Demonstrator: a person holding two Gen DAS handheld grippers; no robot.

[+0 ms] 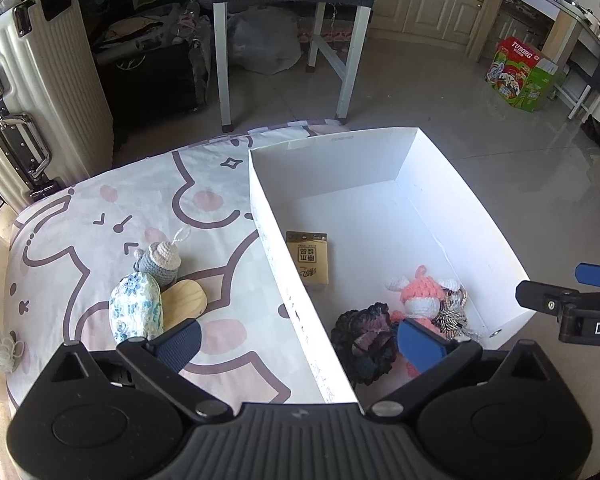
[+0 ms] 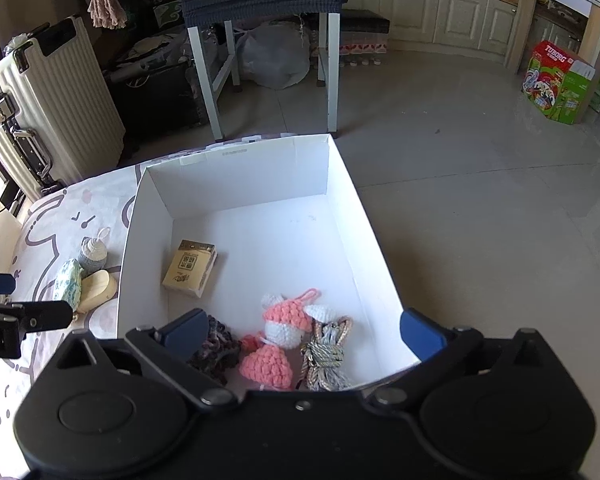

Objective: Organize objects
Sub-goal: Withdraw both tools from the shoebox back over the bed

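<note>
A white box (image 1: 268, 184) (image 2: 336, 172) sits on the patterned cloth. Inside lie a tan packet (image 1: 309, 258) (image 2: 190, 267), a pink crochet doll (image 1: 418, 294) (image 2: 278, 340), a dark crochet piece (image 1: 364, 340) (image 2: 216, 344) and a coiled rope (image 1: 454, 312) (image 2: 326, 356). Left of the box lie a grey crochet cupcake (image 1: 160, 260) (image 2: 93, 254), a floral pouch (image 1: 136, 312) (image 2: 69, 282) and a wooden piece (image 1: 184, 304) (image 2: 98, 290). My left gripper (image 1: 298, 340) is open and empty, straddling the box's left wall. My right gripper (image 2: 304, 330) is open and empty above the box's near end.
The cloth (image 1: 100, 216) covers a low table. A pale yarn tuft (image 1: 6, 350) lies at its left edge. A cream suitcase (image 1: 40, 92) stands at the left, a white-legged table (image 1: 288, 40) behind, and a green carton (image 1: 520, 72) on the floor at the right.
</note>
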